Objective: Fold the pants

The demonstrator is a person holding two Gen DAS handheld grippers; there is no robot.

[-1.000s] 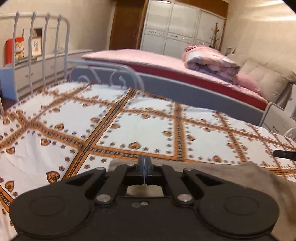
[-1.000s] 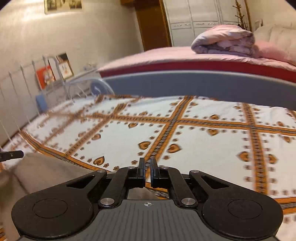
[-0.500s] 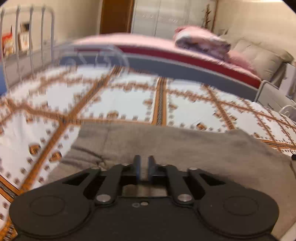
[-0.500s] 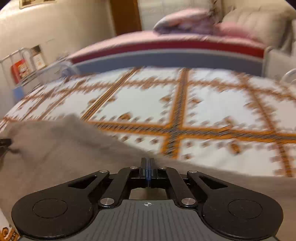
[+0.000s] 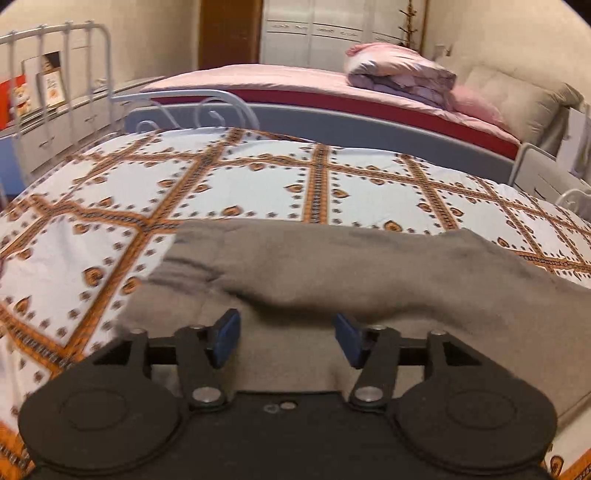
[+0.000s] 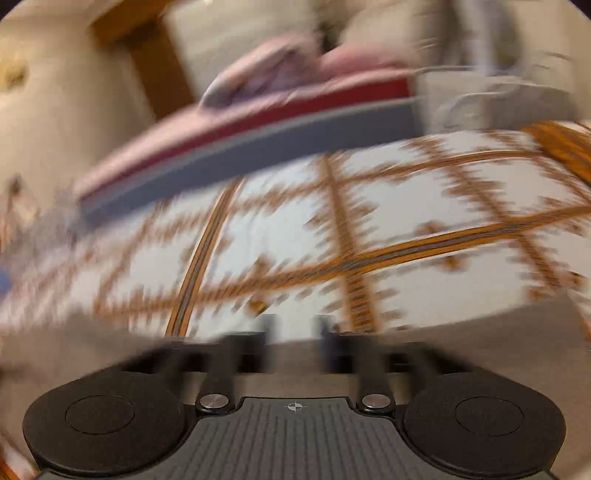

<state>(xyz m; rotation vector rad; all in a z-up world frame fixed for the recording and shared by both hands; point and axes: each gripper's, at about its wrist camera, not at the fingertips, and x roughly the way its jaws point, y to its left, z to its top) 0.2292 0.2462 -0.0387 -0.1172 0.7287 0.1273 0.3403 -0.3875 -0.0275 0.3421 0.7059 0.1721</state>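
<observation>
Left wrist view: grey pants (image 5: 369,269), soft, limp, grasp at hem edges; left gripper (image 5: 287,338) and right gripper (image 6: 293,332) jaws opening, empty.

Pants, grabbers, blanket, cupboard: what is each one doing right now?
Pants: lying on the patterned bedcover, partly folded over, a bit rumpled.
Left gripper: jaws opening, apart over the pants, gripping nothing.
Right gripper: blurred, jaws opening, nothing seen between them.
Pink quilt: folded into a bundle on the far bed.
Wardrobe: doors closed.
</observation>
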